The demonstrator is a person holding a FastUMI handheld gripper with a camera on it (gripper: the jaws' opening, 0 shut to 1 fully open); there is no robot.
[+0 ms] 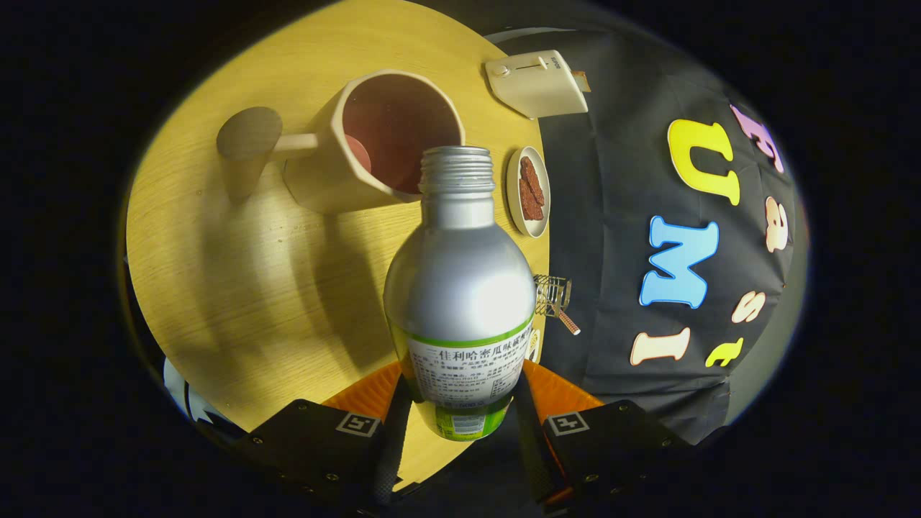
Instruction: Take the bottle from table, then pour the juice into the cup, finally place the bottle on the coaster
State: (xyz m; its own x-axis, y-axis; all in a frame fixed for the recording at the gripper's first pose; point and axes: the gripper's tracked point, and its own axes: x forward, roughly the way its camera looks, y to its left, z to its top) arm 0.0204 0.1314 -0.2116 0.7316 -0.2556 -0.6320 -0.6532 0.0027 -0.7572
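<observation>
A silver bottle with a white and green label is clamped between both fingers of my gripper. Its cap is off and its open threaded neck points toward the cup. The beige mug stands just beyond the bottle's mouth on the round wooden table, its reddish-brown inside facing me and its handle sticking out to the left. The whole view is tilted, so the bottle is leaning over the table toward the mug. No liquid is visible leaving the neck.
A white toaster-like box sits beyond the mug at the table's rim. A small plate with brown pieces lies right of the bottle neck. A little wire basket stands at the table edge beside the bottle.
</observation>
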